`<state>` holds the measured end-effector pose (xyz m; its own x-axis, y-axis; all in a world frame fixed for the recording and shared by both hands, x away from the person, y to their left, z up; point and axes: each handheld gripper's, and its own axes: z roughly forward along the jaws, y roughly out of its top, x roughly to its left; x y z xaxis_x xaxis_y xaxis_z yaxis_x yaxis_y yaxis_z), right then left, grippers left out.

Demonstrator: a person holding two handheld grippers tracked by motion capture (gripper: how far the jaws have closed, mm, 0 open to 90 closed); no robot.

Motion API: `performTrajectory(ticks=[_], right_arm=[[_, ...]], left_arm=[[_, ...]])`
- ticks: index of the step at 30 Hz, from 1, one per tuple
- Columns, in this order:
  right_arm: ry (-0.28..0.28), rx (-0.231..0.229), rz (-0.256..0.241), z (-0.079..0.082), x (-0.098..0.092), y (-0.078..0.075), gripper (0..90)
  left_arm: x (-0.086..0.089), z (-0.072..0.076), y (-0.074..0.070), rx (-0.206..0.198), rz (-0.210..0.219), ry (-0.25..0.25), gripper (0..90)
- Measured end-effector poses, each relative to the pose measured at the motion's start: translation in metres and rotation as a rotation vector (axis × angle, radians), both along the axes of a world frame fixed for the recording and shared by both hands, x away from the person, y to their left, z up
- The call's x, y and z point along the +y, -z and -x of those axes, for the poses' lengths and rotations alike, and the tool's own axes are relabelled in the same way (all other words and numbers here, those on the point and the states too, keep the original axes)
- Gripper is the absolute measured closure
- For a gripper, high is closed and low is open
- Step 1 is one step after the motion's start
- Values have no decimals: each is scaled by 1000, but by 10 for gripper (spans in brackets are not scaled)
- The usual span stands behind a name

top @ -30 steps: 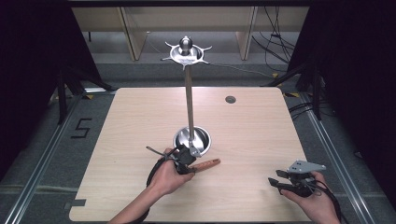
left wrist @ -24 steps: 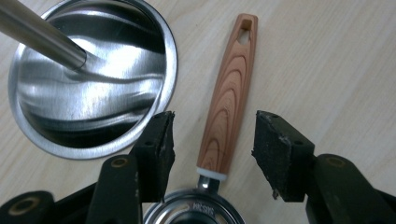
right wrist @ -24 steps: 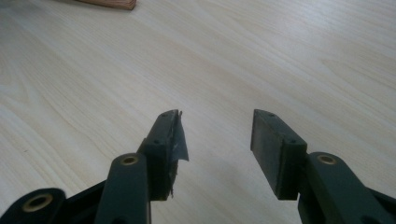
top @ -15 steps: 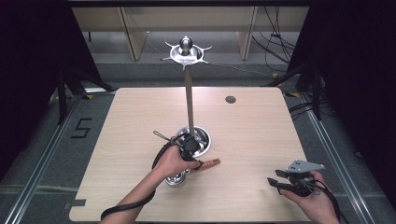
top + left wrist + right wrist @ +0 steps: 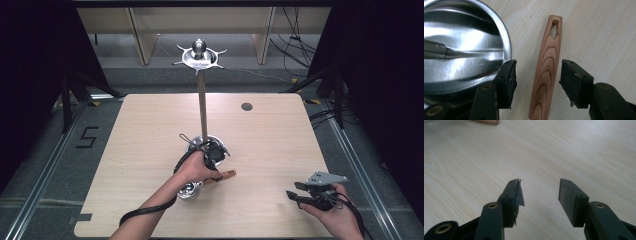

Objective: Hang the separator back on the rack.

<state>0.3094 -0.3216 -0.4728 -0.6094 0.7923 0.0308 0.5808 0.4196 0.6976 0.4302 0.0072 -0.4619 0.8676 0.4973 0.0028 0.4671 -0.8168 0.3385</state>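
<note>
On the table (image 5: 125, 150), near its front edge beside the steel stand's base (image 5: 461, 50), the wooden handle (image 5: 546, 70) is straddled, ungripped, by the left gripper (image 5: 537, 80); closing is judged next. The right gripper (image 5: 540, 200) is held open, empty.

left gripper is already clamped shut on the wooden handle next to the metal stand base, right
Not quite. The left gripper is open: in the left gripper view its jaws stand apart on either side of the wooden handle, with a gap at each pad, so nothing is clamped yet. The rest holds: the handle lies on the table beside the metal stand base.
</note>
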Motion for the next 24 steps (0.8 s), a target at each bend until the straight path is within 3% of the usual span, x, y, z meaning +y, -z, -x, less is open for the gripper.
performTrajectory(ticks=[6, 8, 11, 18, 24], right_arm=[[-16, -11, 23, 0, -3, -1, 522], [-14, -19, 8, 0, -3, 0, 522], [-9, 4, 2, 1, -1, -1, 522], [-7, 0, 6, 1, -2, -1, 522], [-7, 2, 7, 1, -1, -1, 522]], left_arm=[[-9, 0, 4, 20, -8, 10, 473], [-10, -1, 6, 28, -24, 16, 474], [-10, -2, 9, 31, -33, 21, 481], [-9, -3, 15, 57, -45, 22, 506], [-10, -2, 16, 80, -67, 45, 575]])
